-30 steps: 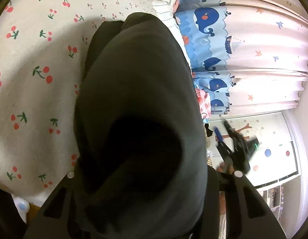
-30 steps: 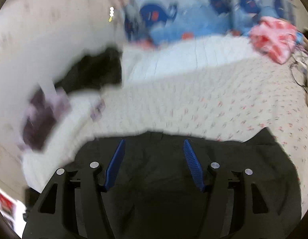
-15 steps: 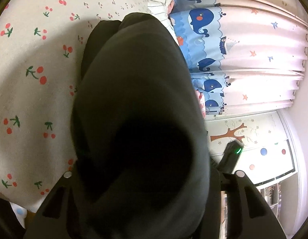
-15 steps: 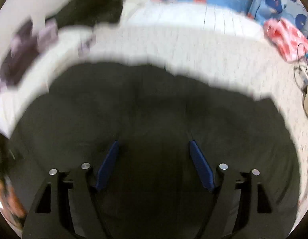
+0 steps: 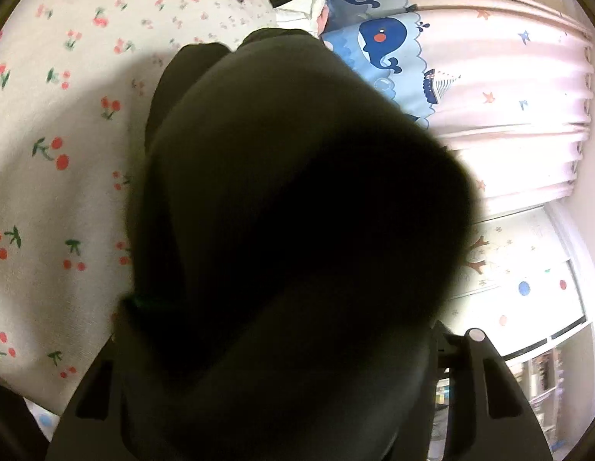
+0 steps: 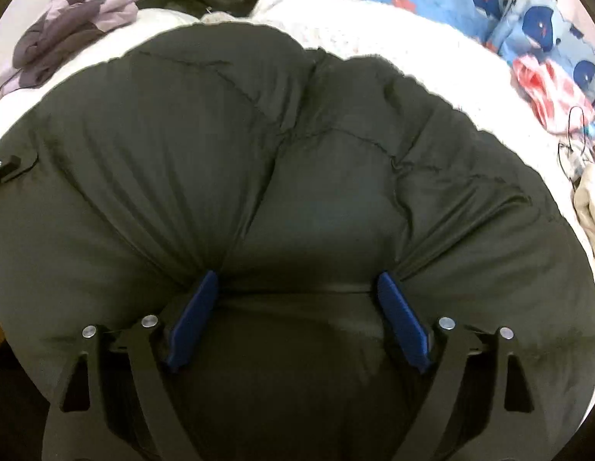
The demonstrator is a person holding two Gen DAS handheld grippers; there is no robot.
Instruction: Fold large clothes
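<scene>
While the right gripper (image 6: 297,288) sits spread against the black jacket (image 6: 297,153), the left gripper's (image 5: 282,403) buried, can't tell; mid-fold, next needs a pinch.

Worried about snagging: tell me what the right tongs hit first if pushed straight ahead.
The black padded jacket. It bulges between the open blue fingers of the right tongs and looks already pressed against them; depth is uncertain.

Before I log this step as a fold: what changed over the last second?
The right gripper closed in on the black padded jacket, jaws open with fabric bulging between them. In the left wrist view, jacket fabric spread, hiding the left gripper's fingers. The cherry-print bedspread stayed put.
</scene>
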